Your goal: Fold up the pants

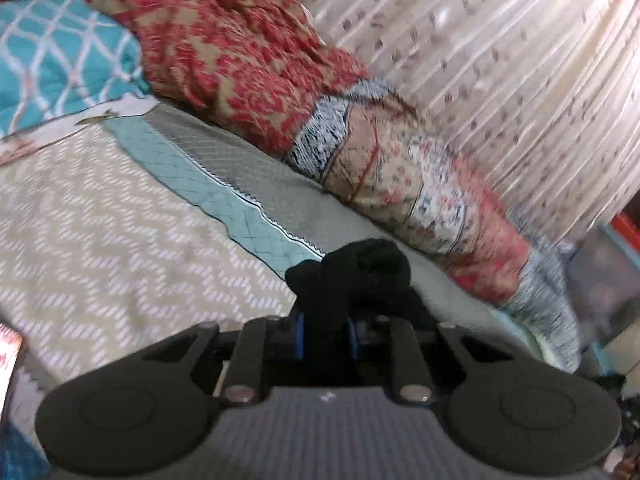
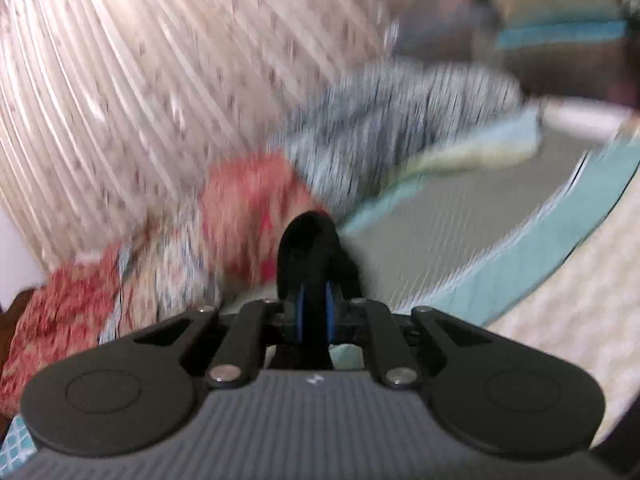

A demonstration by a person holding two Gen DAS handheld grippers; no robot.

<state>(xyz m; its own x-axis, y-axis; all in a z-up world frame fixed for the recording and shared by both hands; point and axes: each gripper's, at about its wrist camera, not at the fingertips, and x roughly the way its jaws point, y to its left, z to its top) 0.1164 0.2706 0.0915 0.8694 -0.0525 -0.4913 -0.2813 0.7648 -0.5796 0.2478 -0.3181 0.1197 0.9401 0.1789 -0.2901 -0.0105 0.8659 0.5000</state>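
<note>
Evidently, black pants (image 1: pixel 352 272) fabric is pinched by both the left gripper (image 1: pixel 326 320) and the right gripper (image 2: pixel 314 312), jaws closed. Both edges should be kept level over the bed (image 1: pixel 120 232) while folded.

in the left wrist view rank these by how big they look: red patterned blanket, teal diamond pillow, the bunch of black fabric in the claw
1. red patterned blanket, covers the most of the picture
2. teal diamond pillow, partly cut off by the frame edge, so its true size is unsure
3. black fabric, pinched in the left claw; smallest despite being nearest the camera
</note>
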